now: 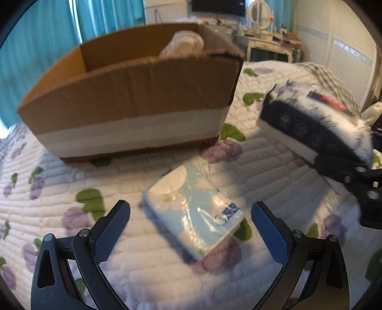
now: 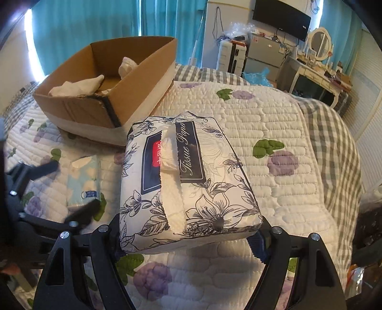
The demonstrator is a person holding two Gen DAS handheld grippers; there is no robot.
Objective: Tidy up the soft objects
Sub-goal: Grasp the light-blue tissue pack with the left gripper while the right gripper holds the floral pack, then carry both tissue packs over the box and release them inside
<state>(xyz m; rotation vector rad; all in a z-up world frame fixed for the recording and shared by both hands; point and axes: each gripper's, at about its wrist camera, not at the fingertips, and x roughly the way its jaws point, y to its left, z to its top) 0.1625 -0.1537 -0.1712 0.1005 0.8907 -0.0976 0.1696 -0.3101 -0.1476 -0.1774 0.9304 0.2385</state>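
A light blue tissue pack (image 1: 194, 212) lies on the quilted bed, between the wide-open fingers of my left gripper (image 1: 191, 214); it also shows in the right wrist view (image 2: 83, 181). My right gripper (image 2: 188, 236) is shut on a large white tissue pack with dark floral print (image 2: 188, 181) and holds it above the quilt. That pack shows at the right of the left wrist view (image 1: 315, 121). An open cardboard box (image 1: 133, 95) stands behind, with white soft items (image 2: 78, 87) inside; the box also shows in the right wrist view (image 2: 133, 78).
The bed's white quilt with purple flowers (image 2: 262, 124) spreads all around, with a grey checked blanket (image 2: 334, 147) at the right. Teal curtains (image 2: 95, 21), a dresser with mirror (image 2: 317, 59) and a screen (image 2: 281, 16) stand beyond the bed.
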